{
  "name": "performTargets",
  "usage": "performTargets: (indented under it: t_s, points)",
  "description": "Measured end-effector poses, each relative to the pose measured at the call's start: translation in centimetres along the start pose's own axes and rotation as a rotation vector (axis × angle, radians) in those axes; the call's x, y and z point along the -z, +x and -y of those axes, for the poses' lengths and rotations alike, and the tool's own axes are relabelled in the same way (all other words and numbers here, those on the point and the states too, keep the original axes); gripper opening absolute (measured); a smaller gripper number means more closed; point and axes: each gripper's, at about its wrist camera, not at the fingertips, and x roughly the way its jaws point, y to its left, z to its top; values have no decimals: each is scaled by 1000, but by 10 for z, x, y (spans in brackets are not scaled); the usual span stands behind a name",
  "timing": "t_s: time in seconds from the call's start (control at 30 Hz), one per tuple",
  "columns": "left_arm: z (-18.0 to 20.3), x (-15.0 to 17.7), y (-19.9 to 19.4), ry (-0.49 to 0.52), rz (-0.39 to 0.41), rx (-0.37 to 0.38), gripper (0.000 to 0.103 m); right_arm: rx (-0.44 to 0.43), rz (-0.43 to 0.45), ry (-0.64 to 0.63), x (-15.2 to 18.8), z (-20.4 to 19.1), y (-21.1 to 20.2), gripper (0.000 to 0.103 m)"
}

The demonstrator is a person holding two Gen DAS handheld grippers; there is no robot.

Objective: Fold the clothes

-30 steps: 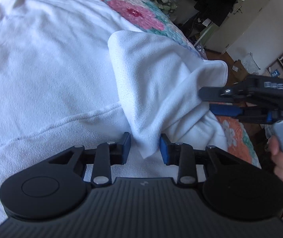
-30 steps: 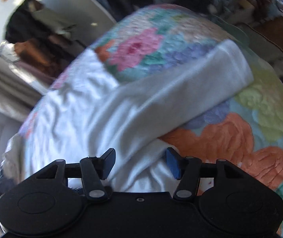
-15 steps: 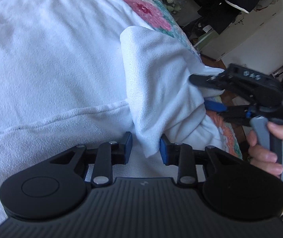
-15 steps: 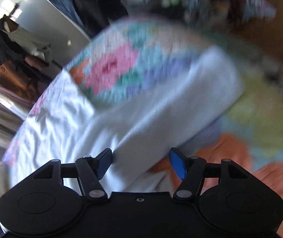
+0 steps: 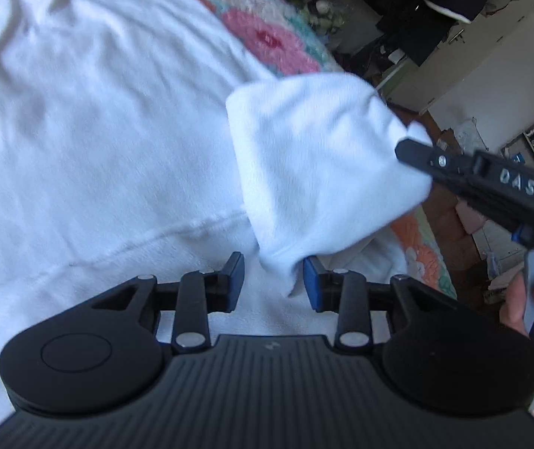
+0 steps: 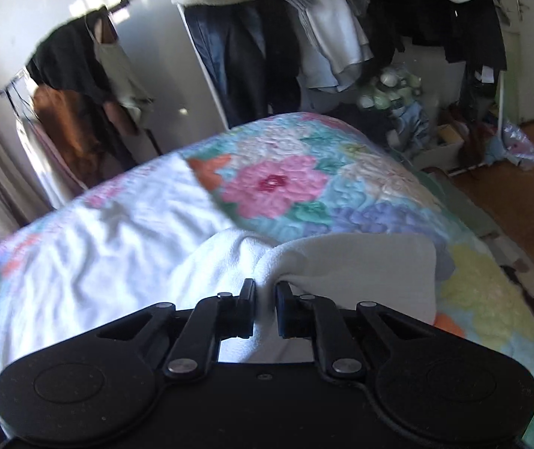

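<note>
Blurring hides the white garment's (image 5: 98,131) far edge on the floral quilt (image 6: 304,187). Right gripper (image 6: 265,310), just closed, pinches its sleeve (image 5: 323,164); left gripper (image 5: 272,280) stands spread around the sleeve's hanging corner.

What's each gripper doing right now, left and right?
Left gripper: jaws part open, a corner of the white garment hanging between them; the pads don't visibly clamp it.
Right gripper: has just closed, pinching the garment's edge.

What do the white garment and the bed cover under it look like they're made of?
White garment: soft, matte fleece or brushed knit, judging by its fuzzy nap and thick rounded folds; the exact fibre is unclear. Bed cover: quilted floral fabric, probably cotton, with puffy stitched relief around the printed flowers.
</note>
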Motion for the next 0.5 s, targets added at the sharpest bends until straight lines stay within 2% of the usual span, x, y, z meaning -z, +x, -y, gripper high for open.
performTargets:
  t_s: [0.1,0.23,0.4,0.5]
  points:
    - [-2,-3,-30,8,44,-19,36,-61,22,50,2,-1,-14,13]
    - [-1,-4,-68,45,89,-68,41,-79,22,69,8,-13,-22,13]
    - [-3,3,-101,90,99,-144,42,-98,18,2,17,-43,-29,13]
    - [-9,10,-109,89,83,-177,46,-102,0,-63,22,-58,-30,13]
